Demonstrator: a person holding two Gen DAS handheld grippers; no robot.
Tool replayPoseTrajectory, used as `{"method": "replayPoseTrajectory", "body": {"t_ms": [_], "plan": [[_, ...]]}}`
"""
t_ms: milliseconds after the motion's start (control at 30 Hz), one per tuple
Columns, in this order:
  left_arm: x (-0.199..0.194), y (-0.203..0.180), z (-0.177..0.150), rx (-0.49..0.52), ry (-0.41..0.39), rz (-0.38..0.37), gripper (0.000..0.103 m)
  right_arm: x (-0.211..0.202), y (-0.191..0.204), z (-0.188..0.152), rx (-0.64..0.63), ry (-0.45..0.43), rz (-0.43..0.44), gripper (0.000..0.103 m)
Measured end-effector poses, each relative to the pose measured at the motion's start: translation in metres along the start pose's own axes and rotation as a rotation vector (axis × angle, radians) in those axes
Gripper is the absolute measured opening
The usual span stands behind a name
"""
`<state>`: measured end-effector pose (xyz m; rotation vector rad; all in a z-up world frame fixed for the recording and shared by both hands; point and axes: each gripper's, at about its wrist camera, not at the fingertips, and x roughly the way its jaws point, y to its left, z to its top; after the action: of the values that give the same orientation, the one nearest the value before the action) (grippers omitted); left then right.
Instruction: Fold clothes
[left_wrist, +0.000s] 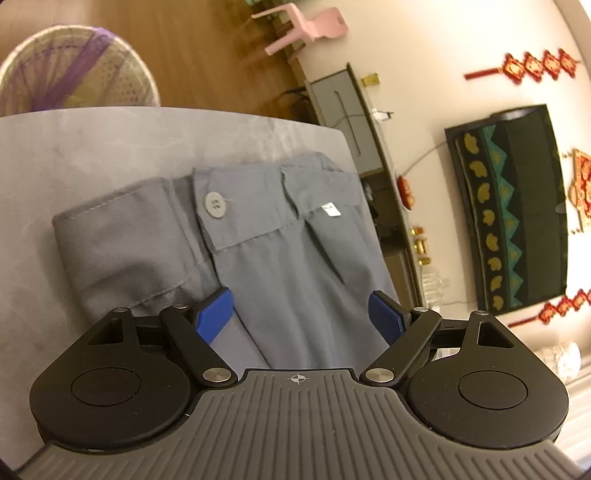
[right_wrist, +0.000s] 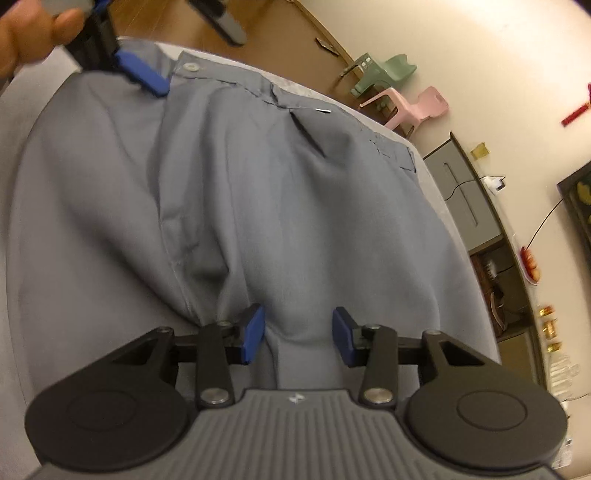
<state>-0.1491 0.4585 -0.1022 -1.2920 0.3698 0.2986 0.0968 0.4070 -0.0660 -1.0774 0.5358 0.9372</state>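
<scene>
Grey trousers (left_wrist: 288, 251) lie folded on a grey table (left_wrist: 74, 155), the waistband with its round button (left_wrist: 214, 205) at the far side. My left gripper (left_wrist: 301, 312) hovers open and wide above the cloth below the waistband, with nothing clamped. In the right wrist view the trousers (right_wrist: 277, 192) fill the table, button (right_wrist: 190, 67) at the top. My right gripper (right_wrist: 298, 330) is low over a raised fold of cloth that runs between its blue pads (right_wrist: 253, 332); the pads stand apart and do not press on it. The left gripper's blue fingertip (right_wrist: 144, 75) and a hand (right_wrist: 29, 33) show at the top left.
A woven basket (left_wrist: 74, 70) stands on the wooden floor beyond the table's far edge. A pink chair (left_wrist: 306, 26), a low cabinet (left_wrist: 343, 110) and a covered screen (left_wrist: 517, 221) line the wall at the right. A green chair (right_wrist: 388, 70) stands beside the pink chair (right_wrist: 413, 103).
</scene>
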Motion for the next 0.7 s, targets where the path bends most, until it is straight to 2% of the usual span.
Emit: {"method": "replayPoseTrajectory", "body": {"t_ms": [33,67,167,300,367,433,533,633,700], "plan": [[0.000,-0.002,-0.001,0.010,0.005,-0.008,0.076,0.002,-0.008,0.003,0.045,0.023,0.066,0.007],[-0.001,-0.004,-0.001,0.016,0.010,-0.019,0.076,0.005,-0.015,0.004,0.085,0.035,0.117,0.006],[-0.006,-0.011,-0.003,0.036,0.010,-0.060,0.076,0.003,-0.023,0.002,0.120,0.009,0.109,0.004],[-0.011,-0.013,-0.006,0.049,-0.002,-0.063,0.077,-0.044,-0.044,-0.015,0.248,-0.123,0.004,0.002],[-0.005,-0.013,-0.010,0.041,0.020,-0.053,0.077,-0.067,-0.050,-0.024,0.281,-0.179,-0.039,0.002],[-0.001,-0.016,-0.015,0.041,0.041,-0.050,0.076,-0.085,-0.046,-0.030,0.276,-0.223,-0.059,0.002],[-0.005,-0.027,-0.023,0.061,0.065,-0.084,0.077,-0.108,-0.032,-0.033,0.236,-0.279,-0.114,0.002],[-0.005,-0.040,-0.033,0.001,0.148,-0.187,0.079,-0.123,-0.011,-0.037,0.152,-0.332,-0.199,0.002],[-0.001,-0.054,-0.042,-0.007,0.209,-0.220,0.079,-0.132,0.004,-0.043,0.126,-0.359,-0.220,0.002]]}}
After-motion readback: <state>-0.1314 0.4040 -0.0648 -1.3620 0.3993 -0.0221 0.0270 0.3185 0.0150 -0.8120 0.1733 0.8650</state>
